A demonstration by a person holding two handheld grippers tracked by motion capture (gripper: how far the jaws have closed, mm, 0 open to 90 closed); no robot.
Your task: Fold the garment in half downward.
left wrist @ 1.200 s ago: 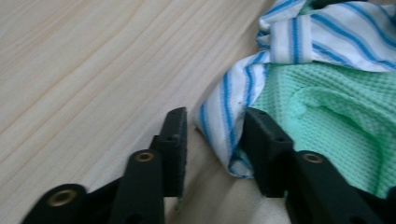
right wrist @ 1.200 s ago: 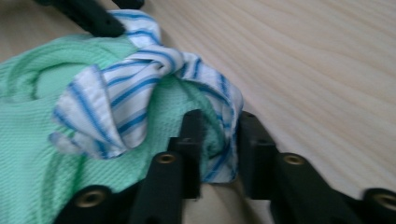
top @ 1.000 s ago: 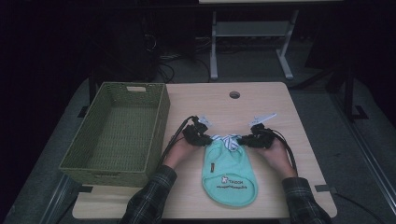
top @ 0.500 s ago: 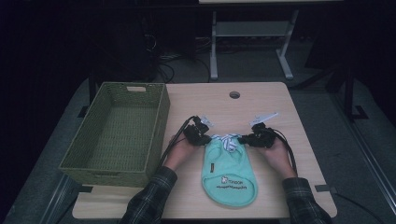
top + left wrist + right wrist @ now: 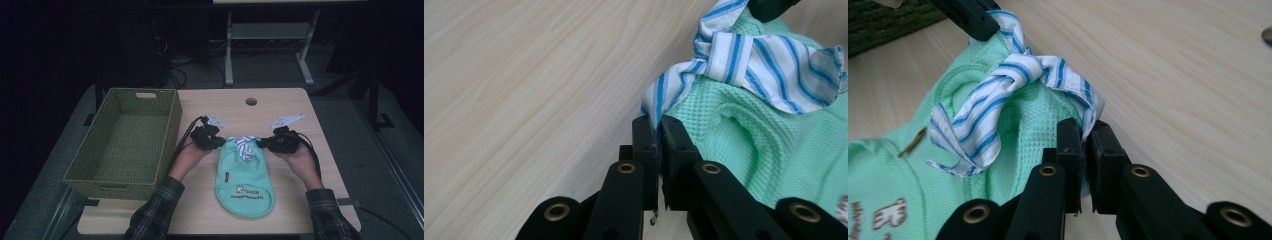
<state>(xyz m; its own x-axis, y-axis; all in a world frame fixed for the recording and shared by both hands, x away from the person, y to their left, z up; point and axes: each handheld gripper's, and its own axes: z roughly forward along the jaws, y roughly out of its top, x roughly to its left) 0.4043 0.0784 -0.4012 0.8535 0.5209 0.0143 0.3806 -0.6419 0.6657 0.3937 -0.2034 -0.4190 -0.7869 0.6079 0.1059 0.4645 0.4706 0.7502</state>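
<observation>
Basket (image 5: 127,140) at my table's (image 5: 280,105) left edge, my left gripper (image 5: 216,141) clamped on the striped collar (image 5: 243,145), mint garment (image 5: 245,180) flat by the near edge, brown logo showing, my right gripper (image 5: 265,143) clamped on the collar too.

one woven basket (image 5: 125,140), one mint-green garment (image 5: 245,177) with one striped collar (image 5: 245,145), two grippers, one table (image 5: 280,107)
</observation>
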